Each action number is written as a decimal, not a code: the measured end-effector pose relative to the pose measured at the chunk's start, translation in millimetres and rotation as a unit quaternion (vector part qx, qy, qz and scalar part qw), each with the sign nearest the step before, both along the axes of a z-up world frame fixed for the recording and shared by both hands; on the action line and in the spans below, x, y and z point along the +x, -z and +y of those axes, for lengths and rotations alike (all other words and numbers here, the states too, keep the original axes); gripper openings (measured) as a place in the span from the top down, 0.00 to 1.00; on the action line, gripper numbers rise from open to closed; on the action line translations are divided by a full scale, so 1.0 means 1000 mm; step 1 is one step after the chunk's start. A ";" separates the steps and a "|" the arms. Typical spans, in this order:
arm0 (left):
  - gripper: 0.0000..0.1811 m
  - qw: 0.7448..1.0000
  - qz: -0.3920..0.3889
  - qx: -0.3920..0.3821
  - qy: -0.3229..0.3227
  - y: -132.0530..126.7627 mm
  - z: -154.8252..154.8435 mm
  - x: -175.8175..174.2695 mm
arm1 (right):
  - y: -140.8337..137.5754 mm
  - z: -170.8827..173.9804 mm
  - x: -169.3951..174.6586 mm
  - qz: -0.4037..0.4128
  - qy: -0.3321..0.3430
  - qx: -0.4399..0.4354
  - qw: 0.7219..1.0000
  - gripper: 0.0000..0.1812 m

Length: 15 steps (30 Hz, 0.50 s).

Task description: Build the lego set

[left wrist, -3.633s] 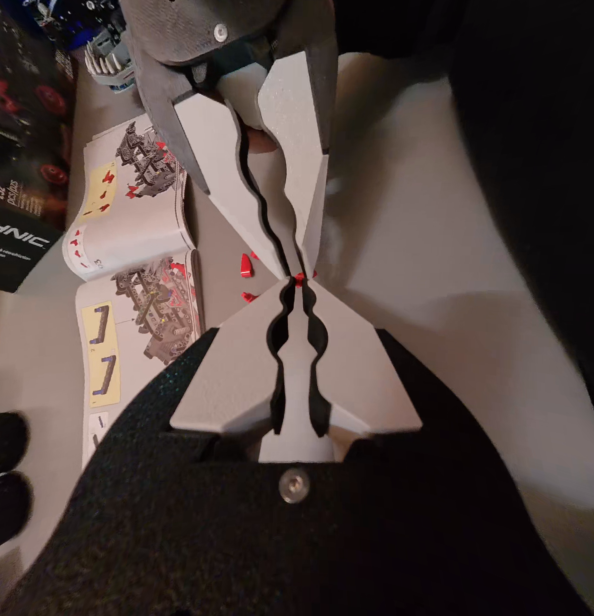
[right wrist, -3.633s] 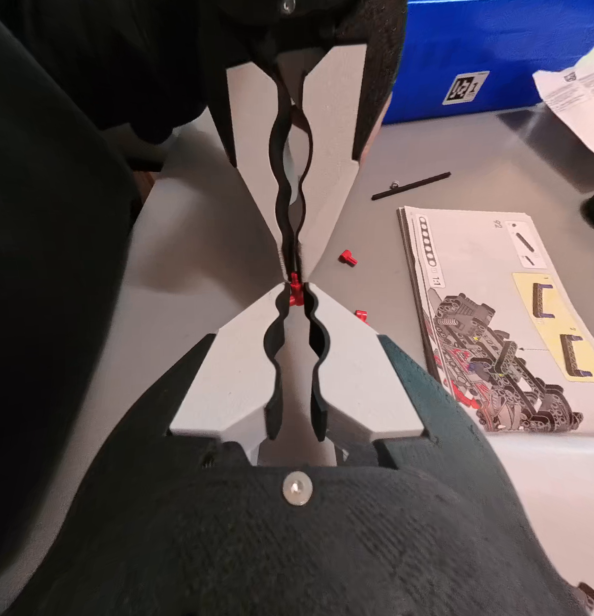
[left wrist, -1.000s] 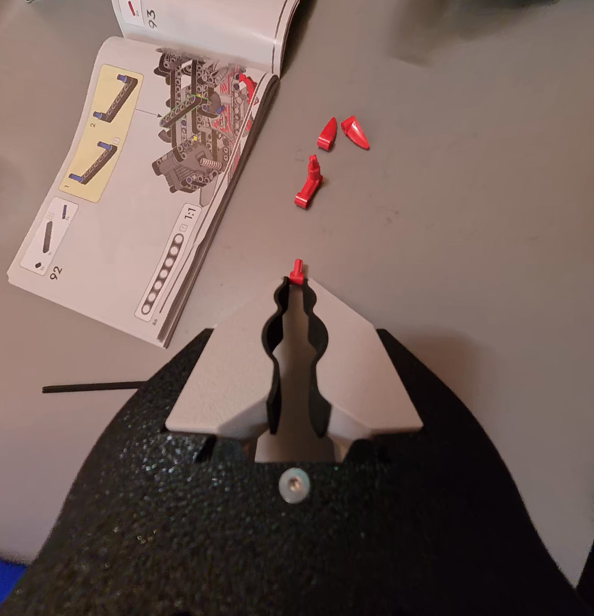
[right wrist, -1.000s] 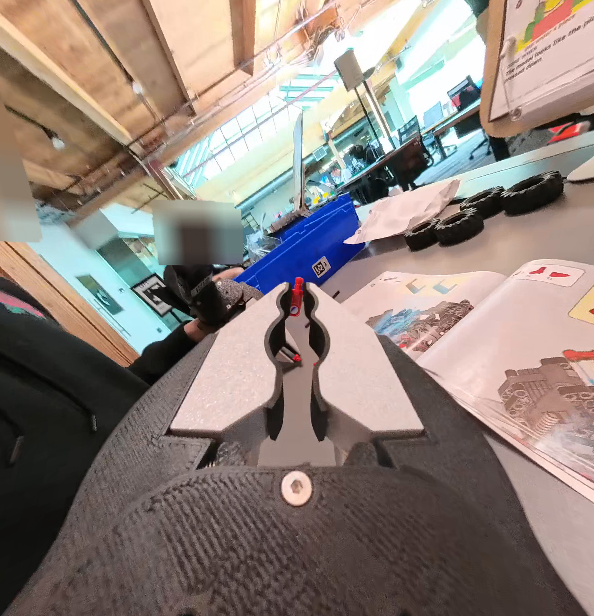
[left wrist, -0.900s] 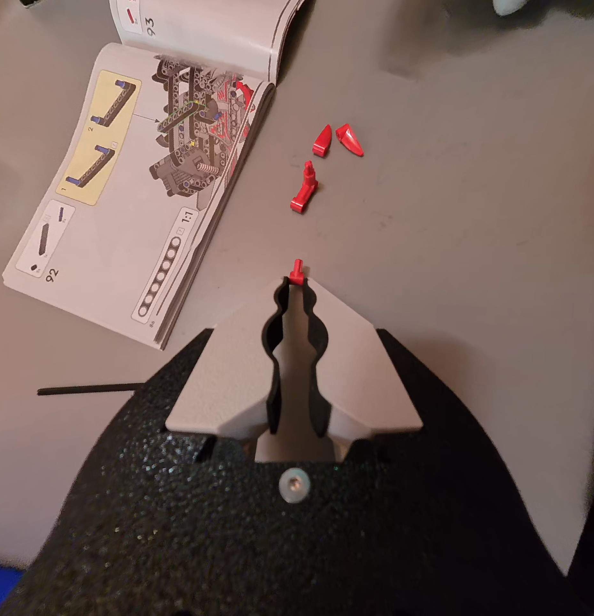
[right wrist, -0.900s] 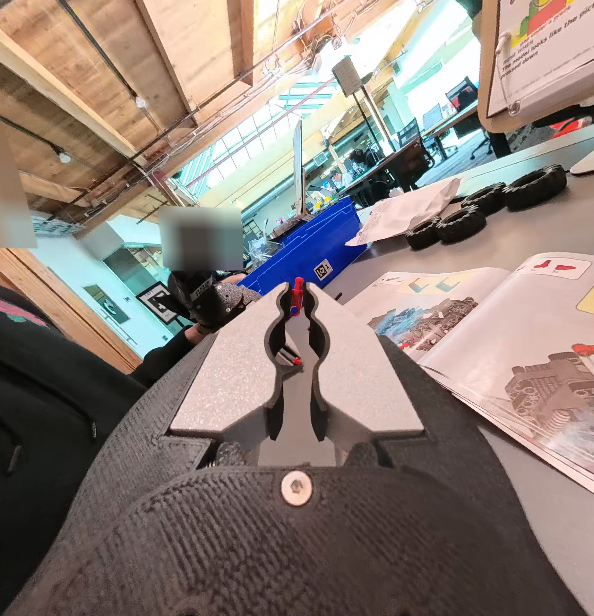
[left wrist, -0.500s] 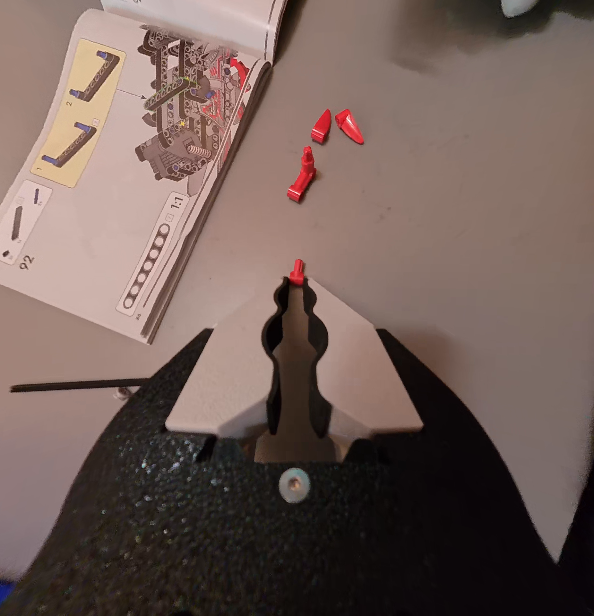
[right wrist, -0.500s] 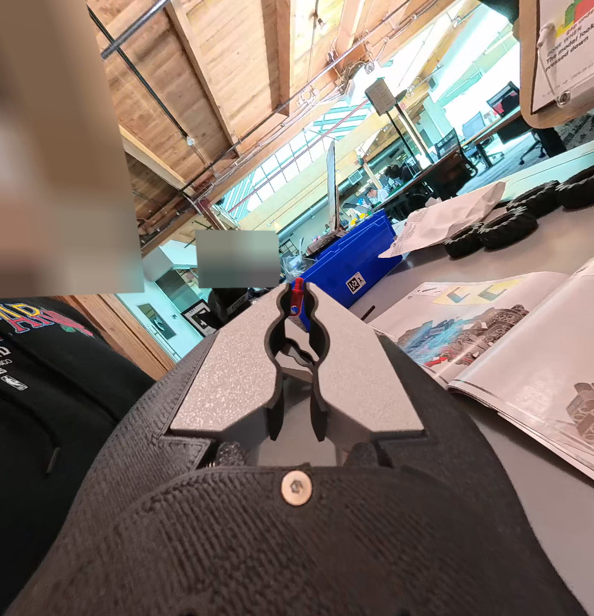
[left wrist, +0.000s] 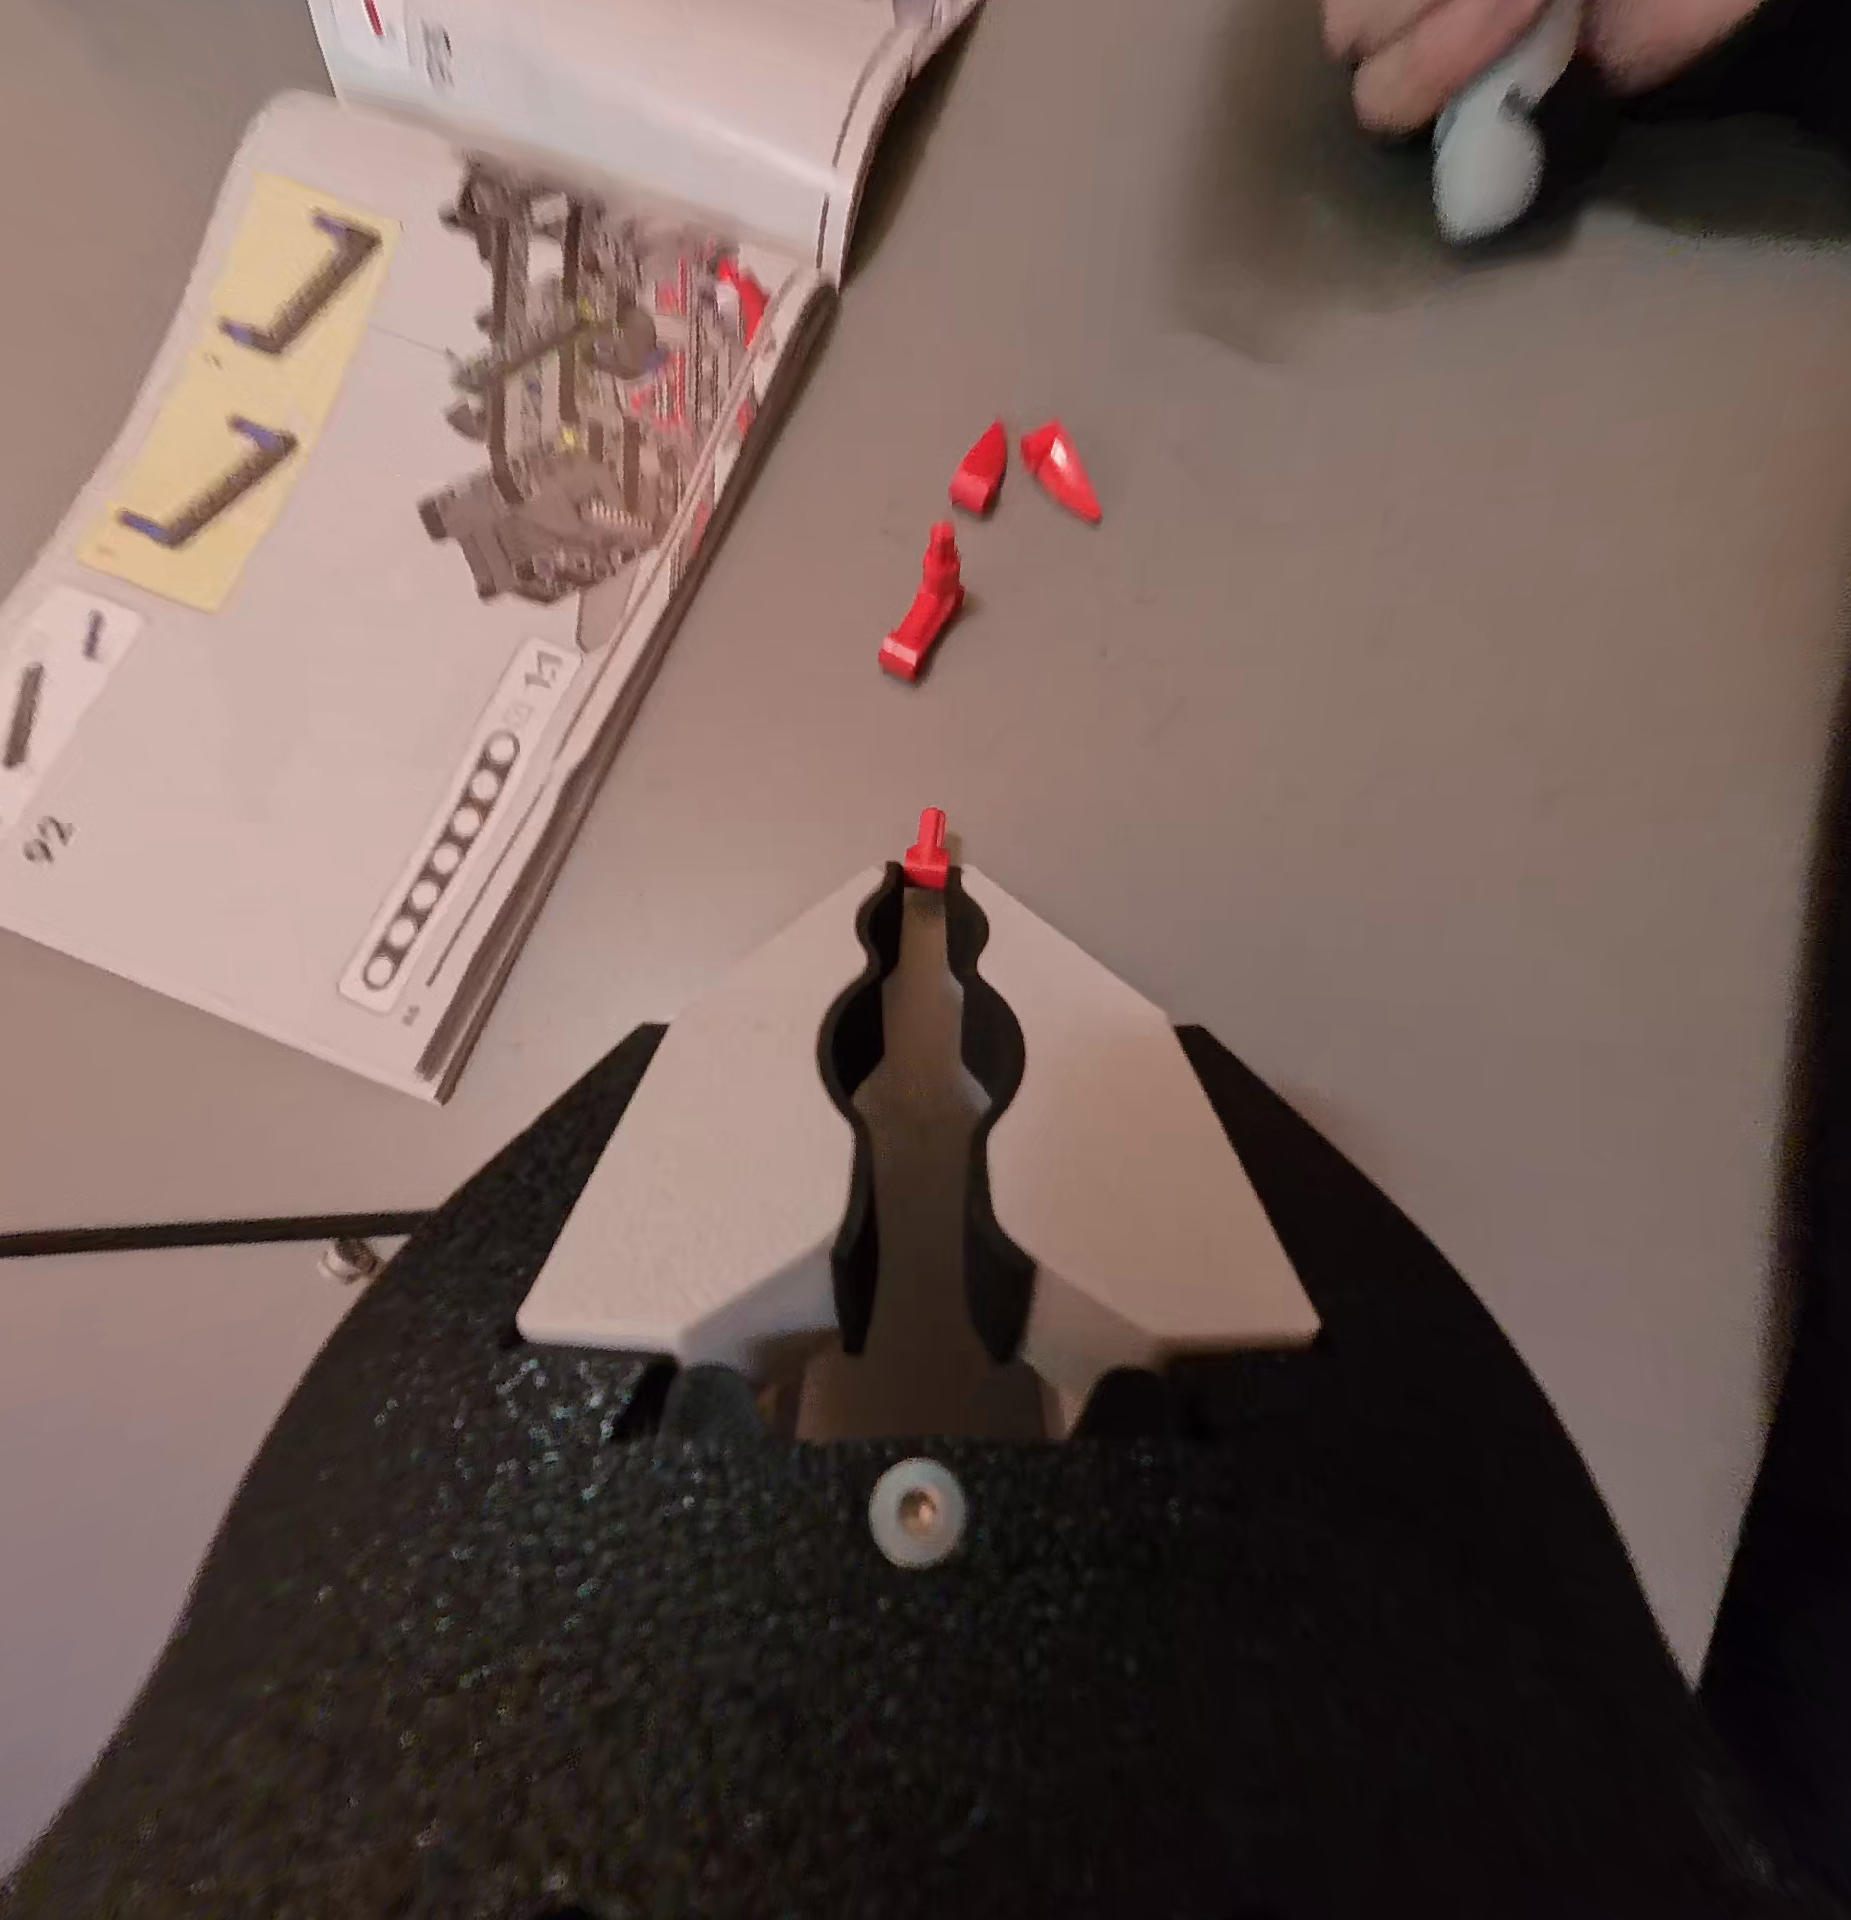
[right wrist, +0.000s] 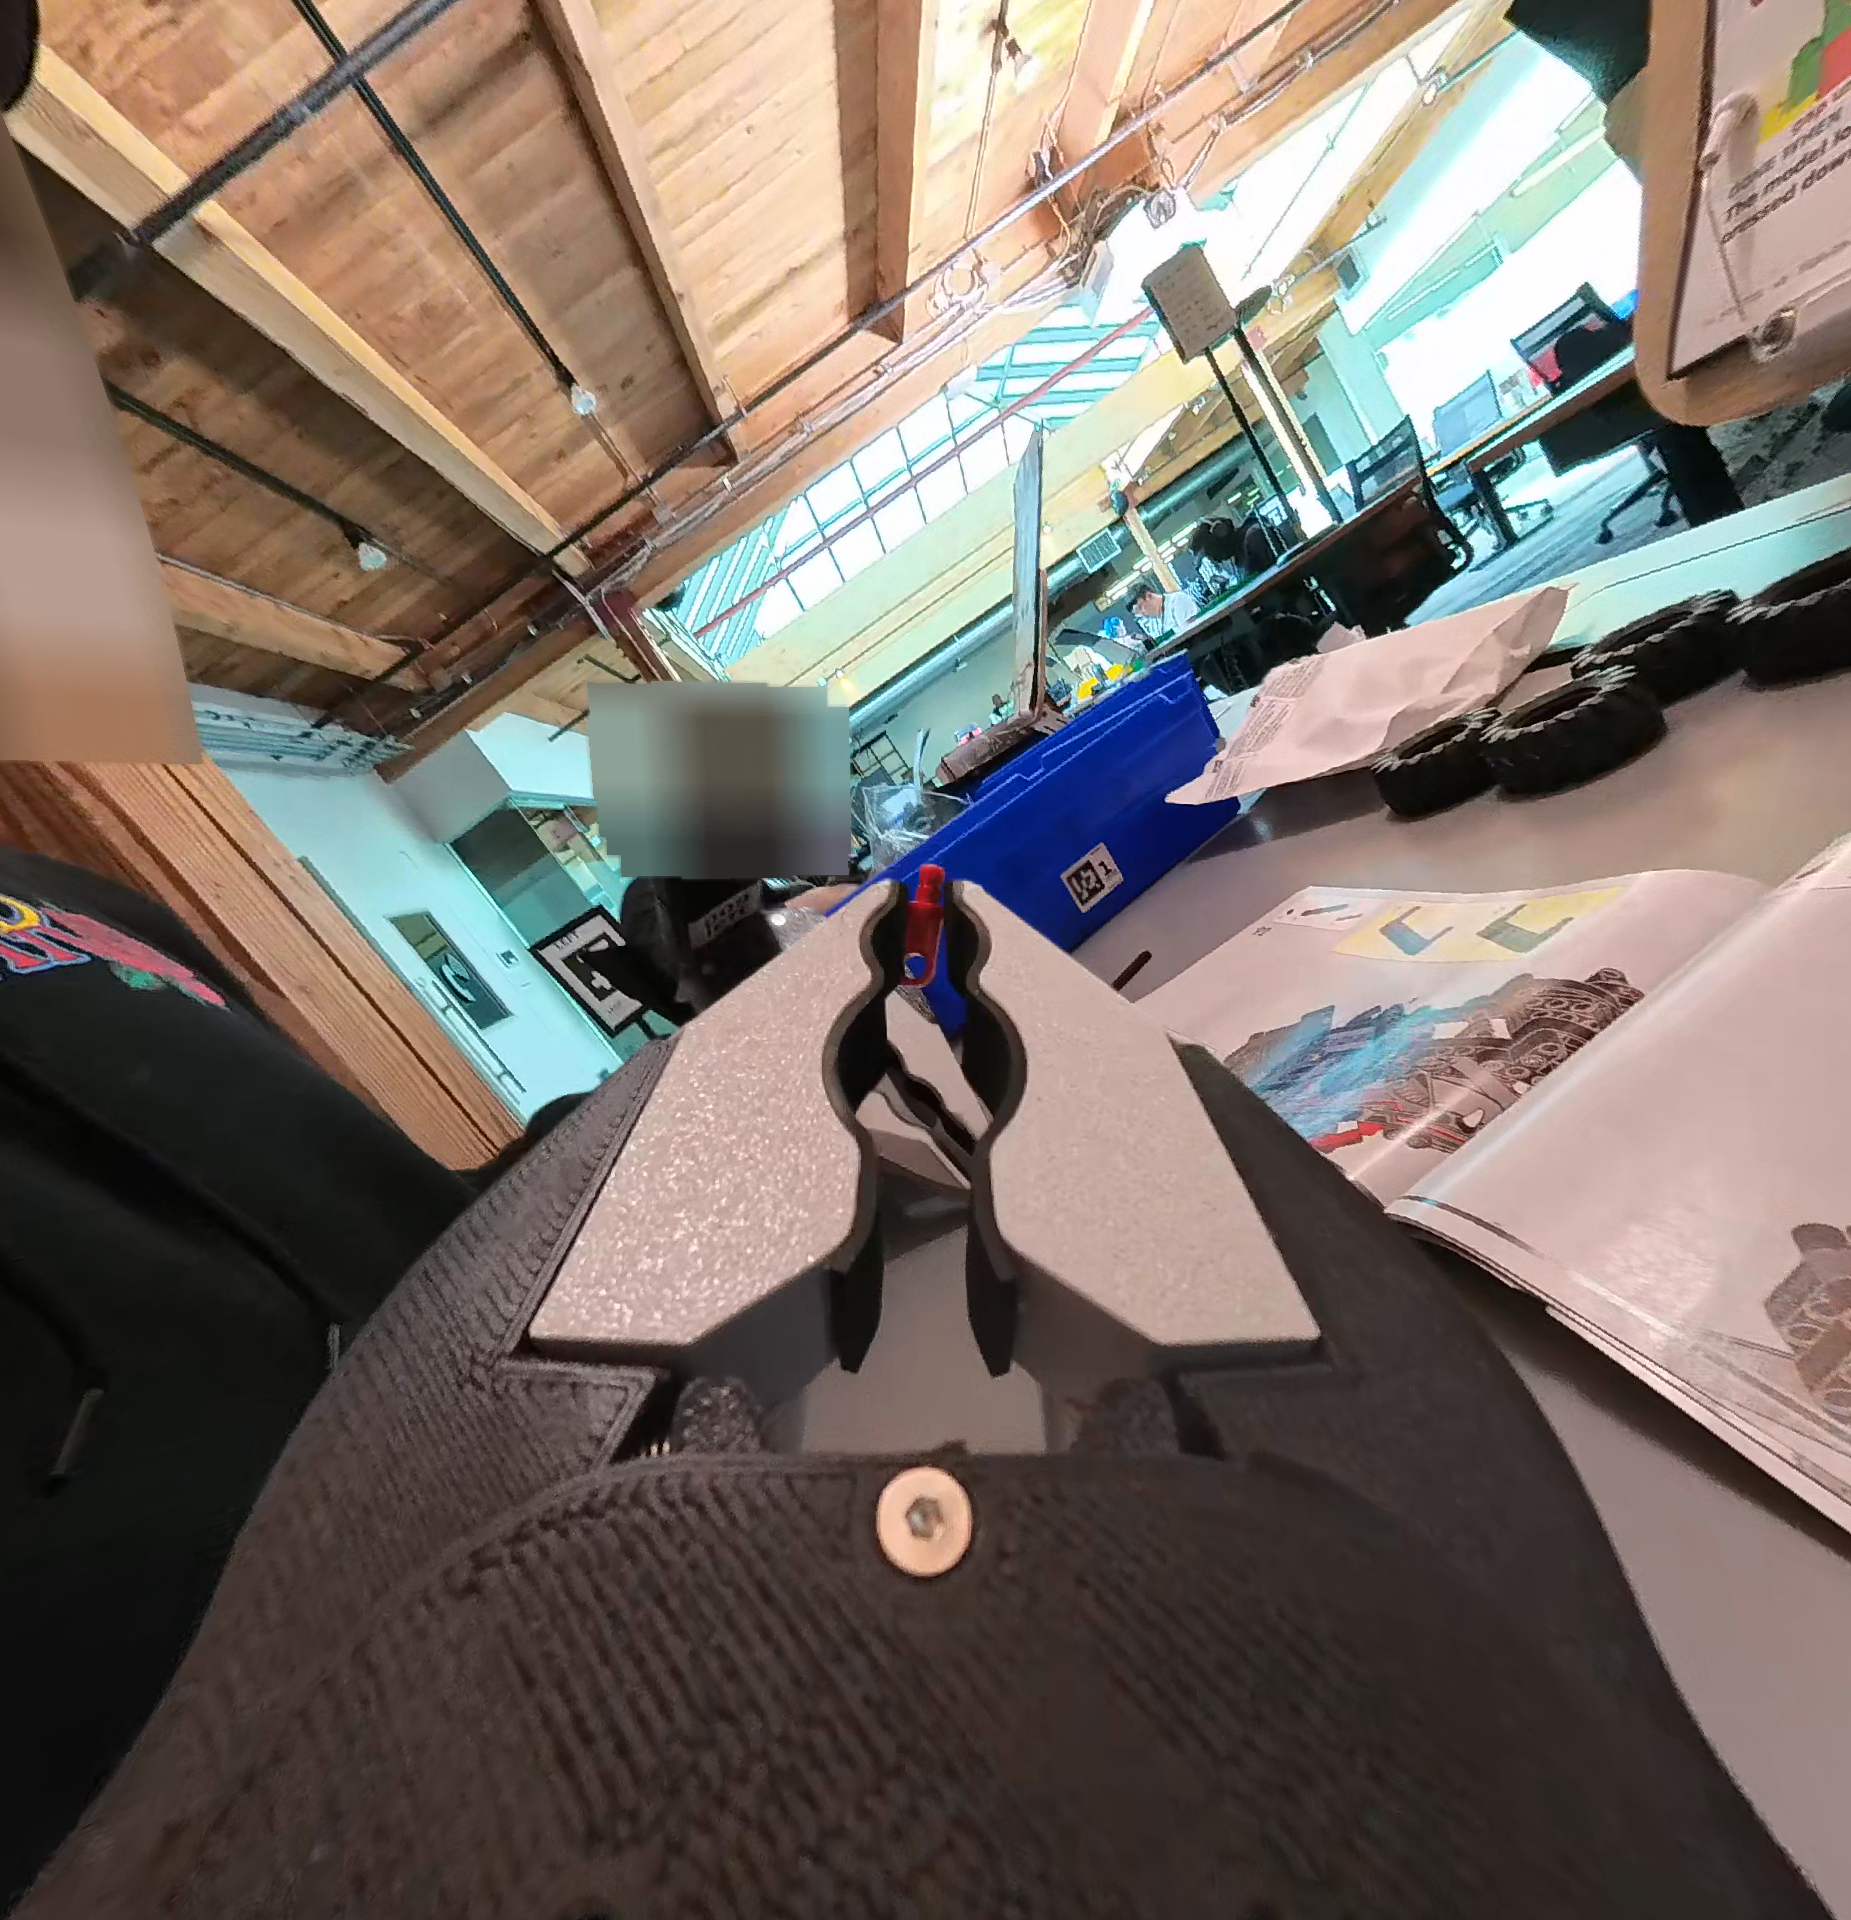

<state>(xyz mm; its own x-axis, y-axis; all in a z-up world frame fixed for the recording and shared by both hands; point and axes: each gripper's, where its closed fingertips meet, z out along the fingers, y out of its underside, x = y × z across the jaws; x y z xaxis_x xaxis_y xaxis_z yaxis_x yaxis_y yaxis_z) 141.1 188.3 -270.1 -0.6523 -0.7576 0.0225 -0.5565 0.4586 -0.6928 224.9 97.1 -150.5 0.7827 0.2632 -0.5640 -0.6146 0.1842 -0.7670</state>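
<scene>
- Left wrist view: I look down on a grey bench [left wrist: 1368,779]. My left gripper [left wrist: 929,878] is pinching a small red peg [left wrist: 931,840] at its very tips. An open instruction booklet [left wrist: 277,623] lies toward the far left edge; a red connector [left wrist: 923,615] and two red wedge pieces [left wrist: 1020,473] rest just beyond the peg. A thin black rod [left wrist: 173,1234] lies at the left edge.
- Right wrist view: tilted up at a wood-beamed ceiling and open workshop. My right gripper [right wrist: 926,914] is pressed onto a red pin [right wrist: 921,930]. A blue bin [right wrist: 1066,821] and black tyres [right wrist: 1523,717] sit toward the far edge.
- To do this well, I would bring both tips level, line the two parts up on one axis, then push slowly without loosening either pinch.
</scene>
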 end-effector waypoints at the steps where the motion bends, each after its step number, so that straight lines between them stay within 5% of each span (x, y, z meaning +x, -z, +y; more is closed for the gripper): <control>1: 0.97 1.000 -0.009 -0.015 0.004 -0.009 -0.006 0.001 | 0.001 0.001 0.000 -0.008 0.005 -0.006 1.000 0.97; 9: 0.97 0.989 -0.074 -0.126 -0.028 -0.074 -0.053 0.029 | 0.005 0.013 0.004 -0.102 0.096 -0.062 0.988 0.97; 15: 0.97 0.976 -0.049 -0.207 -0.049 -0.084 -0.074 0.047 | 0.006 0.015 0.007 -0.225 0.180 -0.108 0.951 0.97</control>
